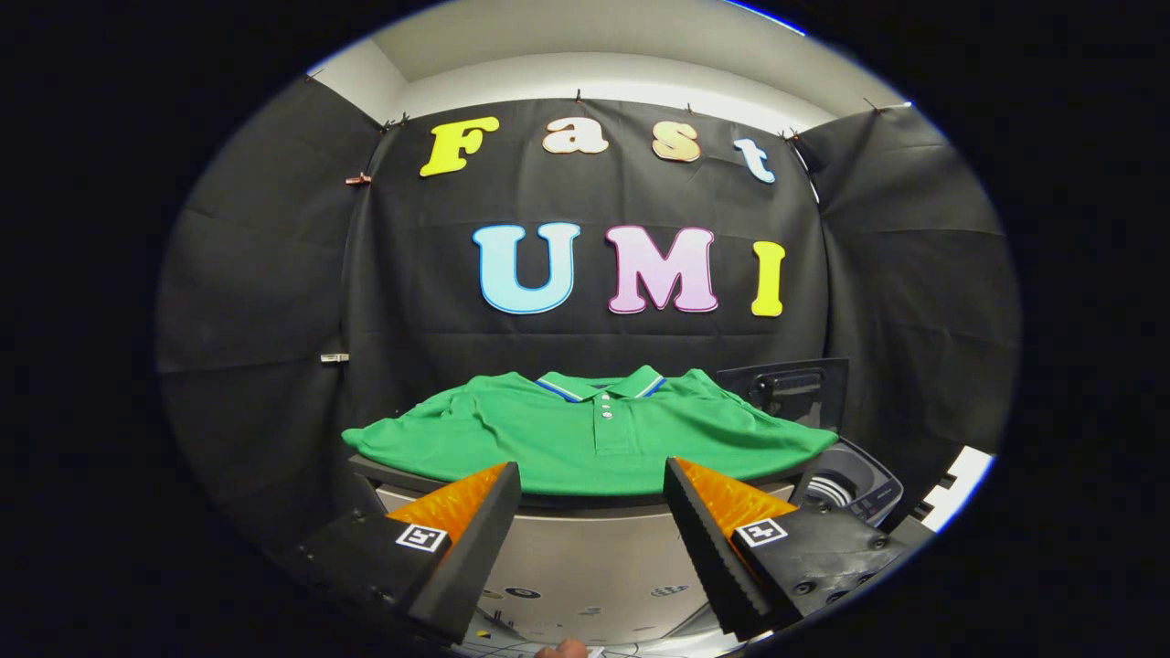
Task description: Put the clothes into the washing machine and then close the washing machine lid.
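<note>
Tool (592, 475) spread wide, holding nothing, fingers (475, 530) short of the green polo shirt (585, 434). Shirt laid flat (collar away from the tool) on a grey table (585, 539). Just right of the shirt, washing machine (845, 489) with lid (791, 388) standing open.

A green polo shirt (590, 434) lies spread flat, collar away from the camera, across a grey raised surface (585, 548) in the middle of the frame. The gripper (592, 489) holds its fingers wide apart in the lower centre, short of the shirt's near hem and touching nothing. At lower right, the washing machine (850, 489) stands with its dark lid (791, 388) raised upright.
</note>
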